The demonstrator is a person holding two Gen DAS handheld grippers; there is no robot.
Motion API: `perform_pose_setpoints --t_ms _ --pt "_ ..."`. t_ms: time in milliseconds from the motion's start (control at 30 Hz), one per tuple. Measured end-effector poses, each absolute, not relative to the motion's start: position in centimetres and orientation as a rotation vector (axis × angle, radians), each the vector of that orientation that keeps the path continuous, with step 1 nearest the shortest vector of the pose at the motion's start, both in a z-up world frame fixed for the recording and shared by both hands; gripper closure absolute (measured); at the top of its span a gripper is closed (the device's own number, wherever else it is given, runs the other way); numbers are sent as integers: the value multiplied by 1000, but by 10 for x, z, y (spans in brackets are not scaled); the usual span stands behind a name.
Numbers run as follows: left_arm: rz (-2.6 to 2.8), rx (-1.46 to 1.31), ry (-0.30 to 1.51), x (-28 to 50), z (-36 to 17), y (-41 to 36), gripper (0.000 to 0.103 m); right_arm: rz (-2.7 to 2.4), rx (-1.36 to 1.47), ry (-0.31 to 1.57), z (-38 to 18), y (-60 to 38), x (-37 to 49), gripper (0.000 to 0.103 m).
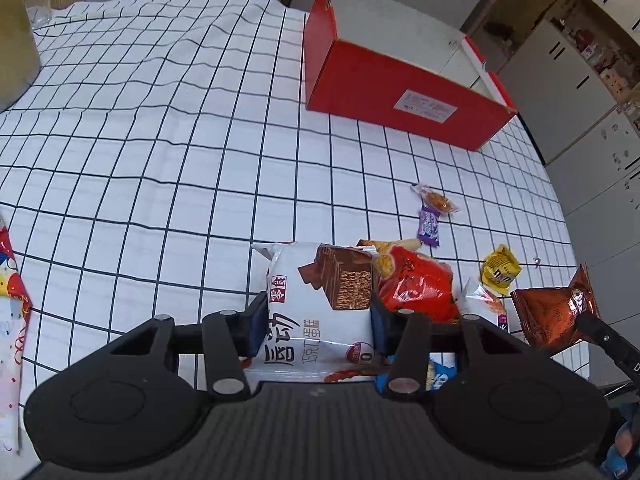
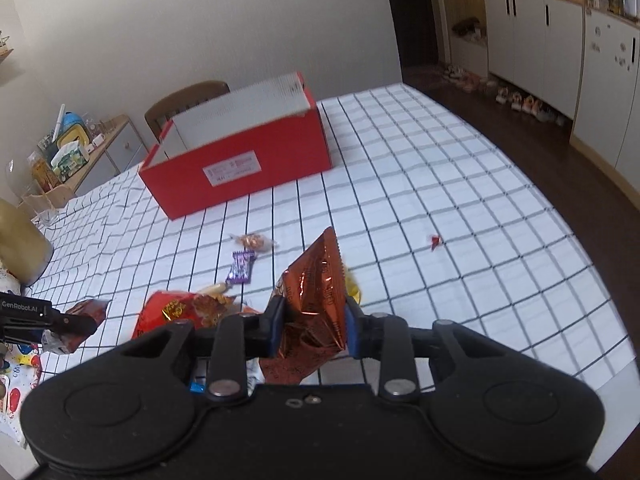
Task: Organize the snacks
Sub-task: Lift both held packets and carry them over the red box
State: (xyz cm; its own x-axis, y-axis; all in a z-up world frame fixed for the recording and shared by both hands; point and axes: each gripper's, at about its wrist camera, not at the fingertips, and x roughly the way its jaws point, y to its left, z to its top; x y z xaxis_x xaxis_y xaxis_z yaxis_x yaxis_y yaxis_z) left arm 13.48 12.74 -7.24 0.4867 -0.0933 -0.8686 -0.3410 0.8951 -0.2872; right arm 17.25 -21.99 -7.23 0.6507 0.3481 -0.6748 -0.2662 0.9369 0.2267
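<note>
My left gripper is shut on a white chocolate-wafer packet, held low over the checked tablecloth. My right gripper is shut on a shiny brown snack bag, lifted above the table; the bag also shows in the left wrist view. An open red box stands farther back; it shows in the right wrist view with its white inside open. A red snack bag, a yellow packet, a purple candy and a clear-wrapped orange snack lie on the cloth.
A colourful party-print bag lies at the left edge. A blue packet lies under my left gripper. A small red wrapper lies to the right. A gold jar stands at left, with a chair behind the box.
</note>
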Motion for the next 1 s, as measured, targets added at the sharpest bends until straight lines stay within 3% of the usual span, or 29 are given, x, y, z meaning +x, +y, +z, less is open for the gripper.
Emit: perform_pose_setpoints --t_ms 1000 --pt "148 -329 884 215 17 109 54 438 32 569 31 -182 246 75"
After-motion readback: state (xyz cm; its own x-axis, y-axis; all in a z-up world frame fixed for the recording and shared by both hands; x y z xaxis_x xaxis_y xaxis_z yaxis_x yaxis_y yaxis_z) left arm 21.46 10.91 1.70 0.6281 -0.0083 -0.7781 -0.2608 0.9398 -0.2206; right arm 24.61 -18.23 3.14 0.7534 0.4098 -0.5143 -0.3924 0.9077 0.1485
